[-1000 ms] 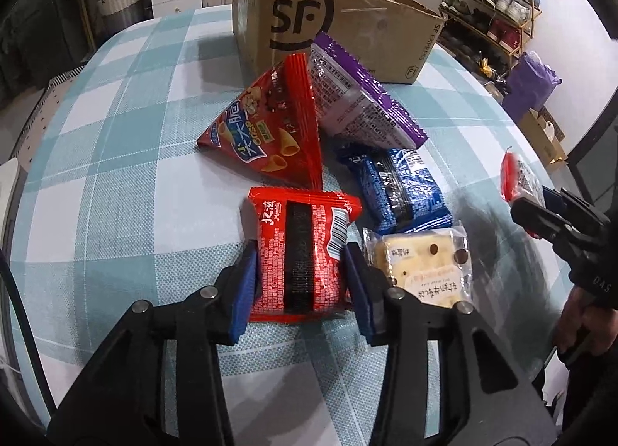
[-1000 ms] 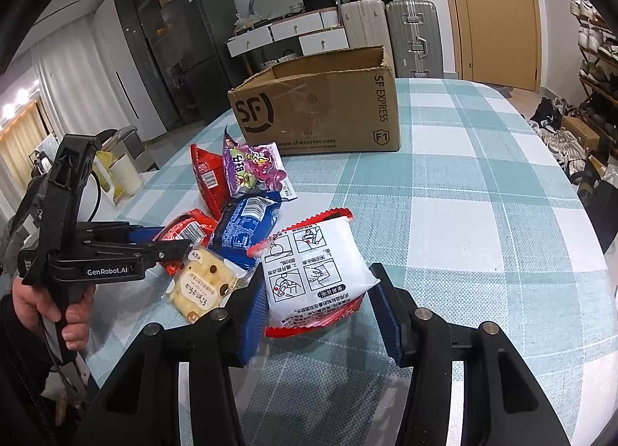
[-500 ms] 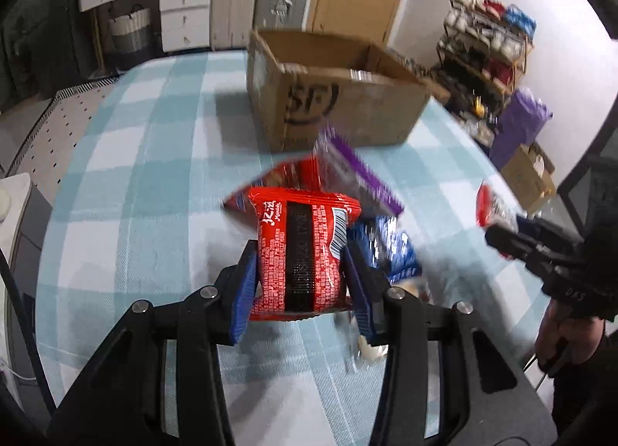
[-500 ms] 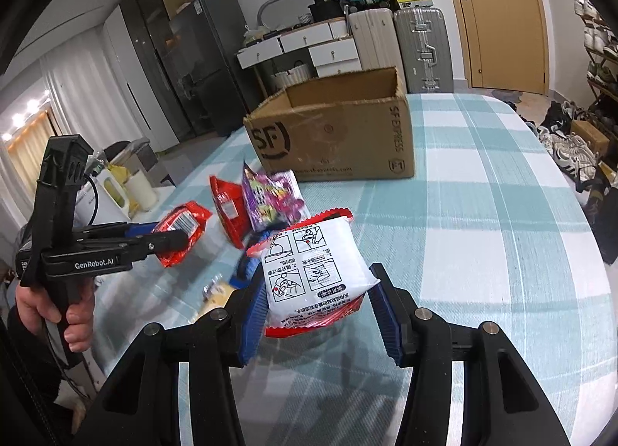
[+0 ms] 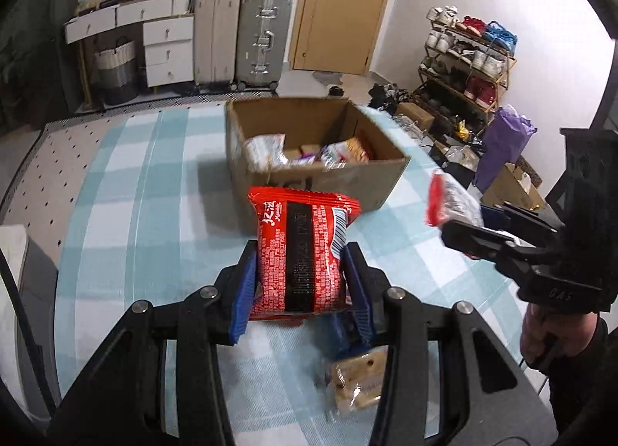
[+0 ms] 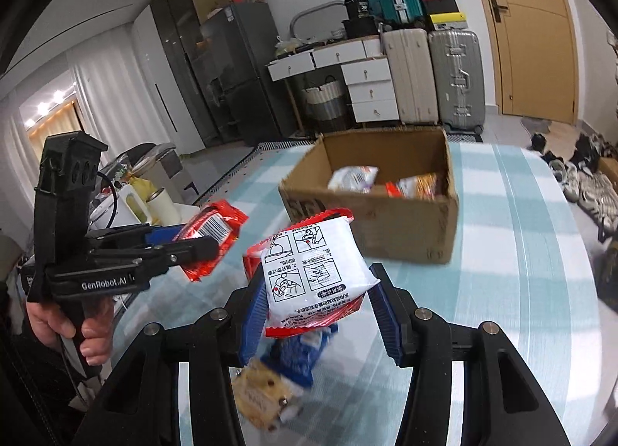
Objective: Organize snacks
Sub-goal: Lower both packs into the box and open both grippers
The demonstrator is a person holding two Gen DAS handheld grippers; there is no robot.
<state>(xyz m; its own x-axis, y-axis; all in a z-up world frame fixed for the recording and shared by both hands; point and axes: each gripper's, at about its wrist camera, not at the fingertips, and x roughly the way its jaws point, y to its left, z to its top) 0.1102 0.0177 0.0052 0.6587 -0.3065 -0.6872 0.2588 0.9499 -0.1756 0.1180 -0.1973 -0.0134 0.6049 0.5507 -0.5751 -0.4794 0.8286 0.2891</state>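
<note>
1. While both packets lay on the table a second ago, they now hang in the air, because both hands have lifted.
2. The left gripper [image 5: 299, 280] is closed on the red packet [image 5: 303, 252]; its blue pads press the two sides, and the jaws have not changed.
3. The right gripper [image 6: 314, 314] is closed on the white packet [image 6: 314, 276] in the same way, with only a narrow gap for the packet.
4. The box [image 5: 309, 148] is now seen from higher, so its open top and the snacks already inside show.
5. Both packets are near the box but not yet over it.
6. On the table [image 5: 135, 194] below remain a blue packet [image 6: 297, 353] and a biscuit packet [image 6: 258, 395].
7. I judge the next step is to carry both packets over the box and release them; the rest waits for later.
</note>
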